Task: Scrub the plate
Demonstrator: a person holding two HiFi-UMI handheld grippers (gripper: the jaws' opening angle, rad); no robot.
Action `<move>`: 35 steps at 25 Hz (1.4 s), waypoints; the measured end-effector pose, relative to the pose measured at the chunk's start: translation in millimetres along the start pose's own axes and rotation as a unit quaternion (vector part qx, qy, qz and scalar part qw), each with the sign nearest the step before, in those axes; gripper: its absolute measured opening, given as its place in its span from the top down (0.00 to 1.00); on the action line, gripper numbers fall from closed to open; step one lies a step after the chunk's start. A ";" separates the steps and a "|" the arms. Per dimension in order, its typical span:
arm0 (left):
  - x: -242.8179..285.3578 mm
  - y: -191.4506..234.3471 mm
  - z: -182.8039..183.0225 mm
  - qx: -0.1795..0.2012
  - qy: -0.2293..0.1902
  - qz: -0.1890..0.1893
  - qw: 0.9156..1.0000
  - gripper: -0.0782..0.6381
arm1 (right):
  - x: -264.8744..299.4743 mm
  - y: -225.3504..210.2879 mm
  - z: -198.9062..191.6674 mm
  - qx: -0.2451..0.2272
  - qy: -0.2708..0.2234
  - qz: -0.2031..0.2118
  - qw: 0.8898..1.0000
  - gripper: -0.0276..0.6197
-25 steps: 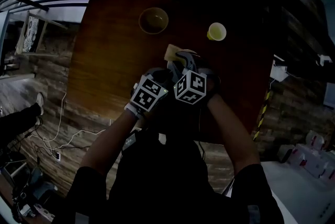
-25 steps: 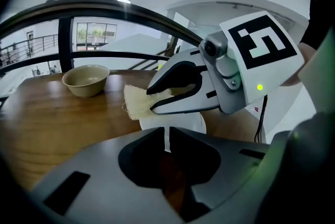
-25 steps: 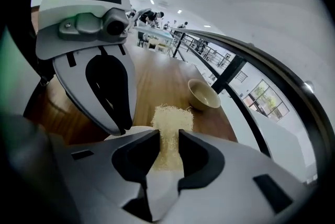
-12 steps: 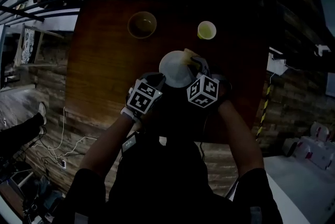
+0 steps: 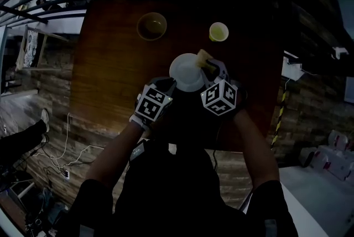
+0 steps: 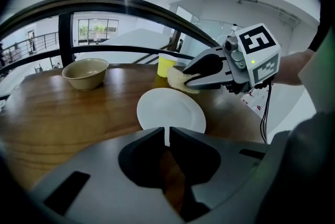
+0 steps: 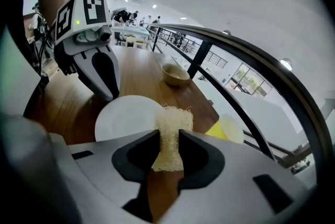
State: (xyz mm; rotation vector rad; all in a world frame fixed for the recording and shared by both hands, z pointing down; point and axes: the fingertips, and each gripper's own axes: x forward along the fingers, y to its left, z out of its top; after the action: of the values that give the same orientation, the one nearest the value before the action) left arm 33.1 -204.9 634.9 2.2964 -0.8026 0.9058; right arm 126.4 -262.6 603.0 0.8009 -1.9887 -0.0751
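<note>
Wood table is sitting under plate; L gripper pinching its rim, R gripper clamping sponge beside it; best pressing flat.

The grey moulded-plastic left gripper and right gripper are each topped by a white cube printed with black square markers. A thin black cable is attached. Dark short sleeves are worn.

A tan bowl sits near the far edge of the dark wooden tabletop, well apart from a yellow cup to its right. White cables trail over the floor.
</note>
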 end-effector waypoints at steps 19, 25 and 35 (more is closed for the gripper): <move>-10.4 9.4 -15.4 -0.017 -0.009 0.002 1.000 0.84 | 44.8 68.0 43.5 -0.036 0.009 0.073 0.997 0.76; 5.0 8.3 -13.8 0.006 0.020 -0.004 1.000 0.84 | 27.5 44.9 7.9 -0.008 0.034 0.050 0.998 0.76; 2.8 6.7 -10.4 0.002 0.020 -0.001 1.000 0.84 | 3.1 14.1 -11.4 0.043 0.031 0.016 0.998 0.76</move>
State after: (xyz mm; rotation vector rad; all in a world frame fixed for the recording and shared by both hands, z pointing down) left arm 25.8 -203.5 645.2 2.2756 -0.7817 0.9493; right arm 127.4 -250.3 616.7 0.8161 -1.9554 0.0545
